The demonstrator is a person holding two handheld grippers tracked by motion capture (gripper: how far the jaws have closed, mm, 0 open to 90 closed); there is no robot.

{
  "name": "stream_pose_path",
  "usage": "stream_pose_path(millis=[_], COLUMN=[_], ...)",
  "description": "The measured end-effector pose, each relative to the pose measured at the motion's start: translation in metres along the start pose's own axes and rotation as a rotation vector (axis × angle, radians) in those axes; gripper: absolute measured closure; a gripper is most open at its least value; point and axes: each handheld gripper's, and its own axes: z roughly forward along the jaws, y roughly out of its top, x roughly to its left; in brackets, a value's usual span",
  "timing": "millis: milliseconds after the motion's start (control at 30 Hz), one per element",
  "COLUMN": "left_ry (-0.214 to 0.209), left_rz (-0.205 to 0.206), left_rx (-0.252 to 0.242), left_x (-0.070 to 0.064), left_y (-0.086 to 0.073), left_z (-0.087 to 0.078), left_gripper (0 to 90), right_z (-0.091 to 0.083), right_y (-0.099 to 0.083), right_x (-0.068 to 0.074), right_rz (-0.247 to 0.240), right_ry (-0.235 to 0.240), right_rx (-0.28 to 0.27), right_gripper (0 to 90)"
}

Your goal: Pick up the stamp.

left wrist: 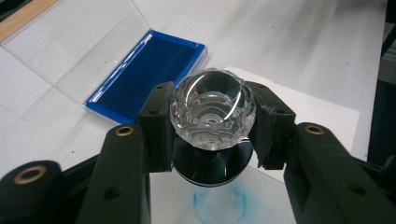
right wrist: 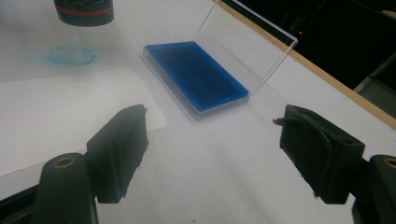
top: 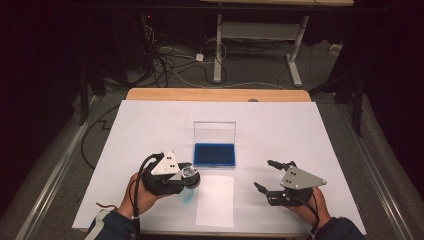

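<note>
My left gripper is shut on a stamp by its clear faceted knob. The stamp's round black base hangs a little above a round blue print on the white table cover. A blue ink pad lies in its case behind, with the clear lid standing upright. My right gripper is open, with nothing between its jaws, to the right of the pad.
A loose white sheet lies at the front middle, right beside the blue print. The white cover spreads over a wooden table. Beyond the table are cables on the floor and a desk frame.
</note>
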Motion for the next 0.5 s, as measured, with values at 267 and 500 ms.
stream_pose_path(millis=[267, 500], left_ry=[-0.015, -0.017], left_rz=[0.006, 0.021], left_rx=[-0.008, -0.018], left_x=[0.0005, -0.001], left_y=[0.0031, 0.009], left_z=[0.0035, 0.0057], left_gripper=[54.2, 54.2], right_z=[-0.0035, -0.0041], right_y=[-0.0011, -0.0023], right_x=[-0.0003, 0.0008], right_rz=[0.006, 0.003], right_ry=[-0.002, 0.006], right_rx=[-0.004, 0.002], right_gripper=[23.9, 23.9])
